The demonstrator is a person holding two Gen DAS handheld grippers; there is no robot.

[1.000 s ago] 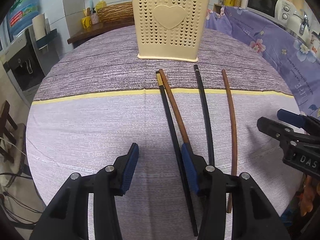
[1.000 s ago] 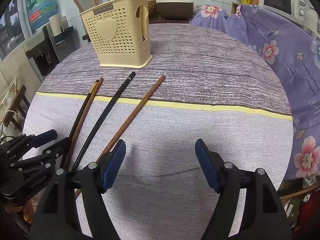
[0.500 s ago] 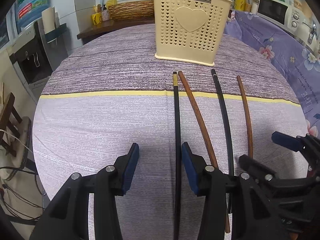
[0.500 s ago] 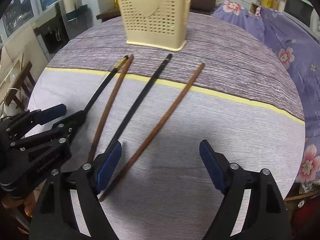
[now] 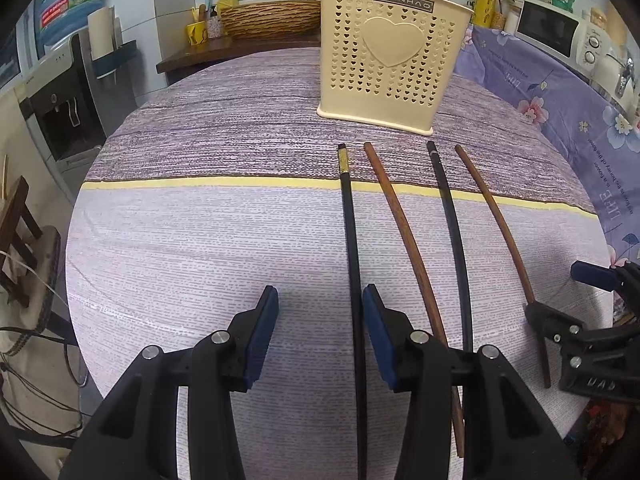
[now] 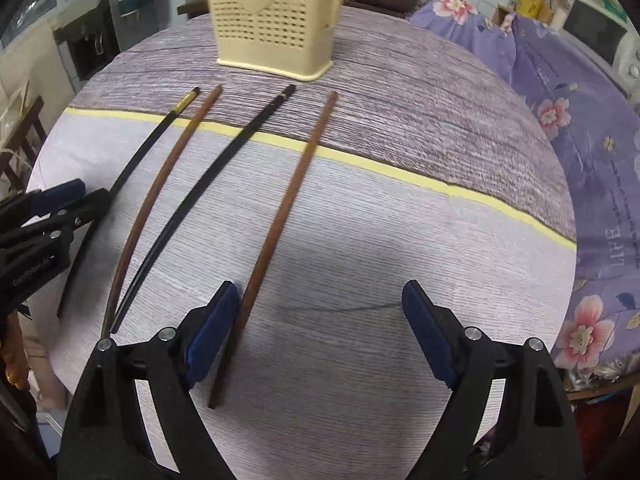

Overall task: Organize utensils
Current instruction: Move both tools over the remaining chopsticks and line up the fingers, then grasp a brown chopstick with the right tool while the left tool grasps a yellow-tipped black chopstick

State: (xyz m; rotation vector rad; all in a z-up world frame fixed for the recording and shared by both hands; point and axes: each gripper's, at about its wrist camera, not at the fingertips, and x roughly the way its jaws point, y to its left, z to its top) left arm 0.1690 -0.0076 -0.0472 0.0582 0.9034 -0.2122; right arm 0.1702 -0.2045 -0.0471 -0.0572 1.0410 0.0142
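Four chopsticks lie side by side on the round table, tips toward a cream perforated utensil holder that has utensils standing in it. My left gripper is open low over the table. The black chopstick with a gold band runs between its pads, close to the right one. A brown chopstick and a plain black one lie to its right. The jaws of my right gripper are opening. The outermost brown chopstick lies between them beside the left pad, unpressed.
The tablecloth is purple with a yellow stripe. A floral purple cloth covers furniture at the right, with a microwave behind. A water dispenser and a wooden chair stand at the left. A wicker basket sits at the back.
The left gripper shifted so the gold-banded black chopstick now lies between its pads, not under the right finger. The right gripper came over the outer brown chopstick and its jaws widened.
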